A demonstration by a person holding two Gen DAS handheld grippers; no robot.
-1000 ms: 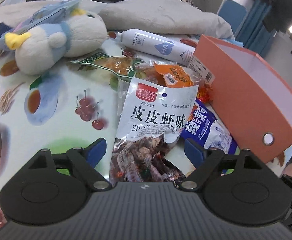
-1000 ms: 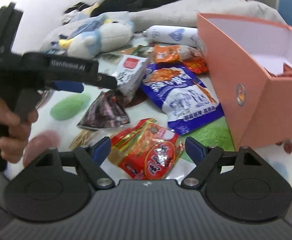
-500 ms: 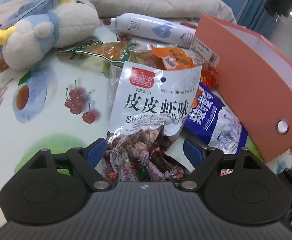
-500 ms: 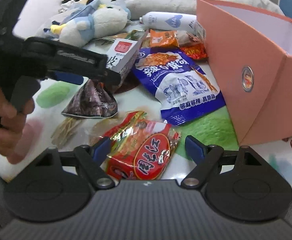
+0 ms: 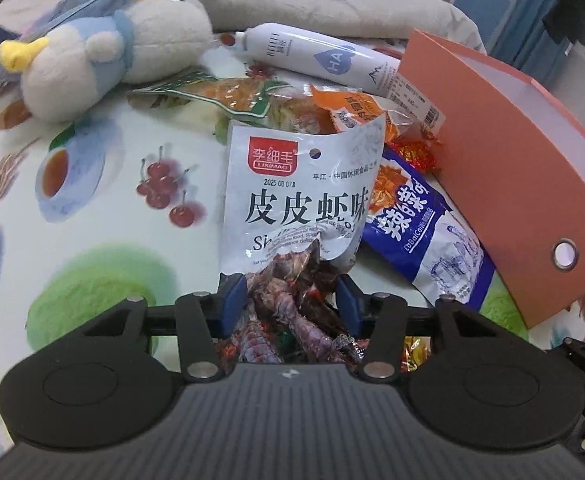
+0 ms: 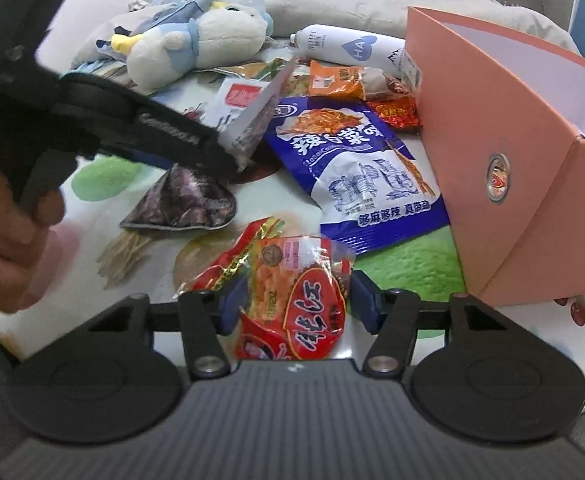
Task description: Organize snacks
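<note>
Both sets of jaws were wide a second ago; now they are closing, each with a packet between the pads. My left gripper (image 5: 289, 304) pinches the dark lower end of the white shrimp snack bag (image 5: 298, 192), pads against its sides, and the right wrist view shows the bag's top tilted up off the cloth. My right gripper (image 6: 297, 302) has the red snack packet (image 6: 292, 300) between its pads; the left pad touches, the right pad looks just off, so not clamped yet.

Step in hand: grasping, two packets at once. Next: finish the squeeze, lift, carry right to the orange box (image 6: 504, 152) and clear its tall near wall.

Room: the blue packet (image 6: 356, 168) lies between my grippers and the box, touching the box base. The tablecloth (image 5: 104, 216) on my left is bare, with the plush toy (image 5: 104, 52) and white bottle (image 5: 324, 60) further back.
</note>
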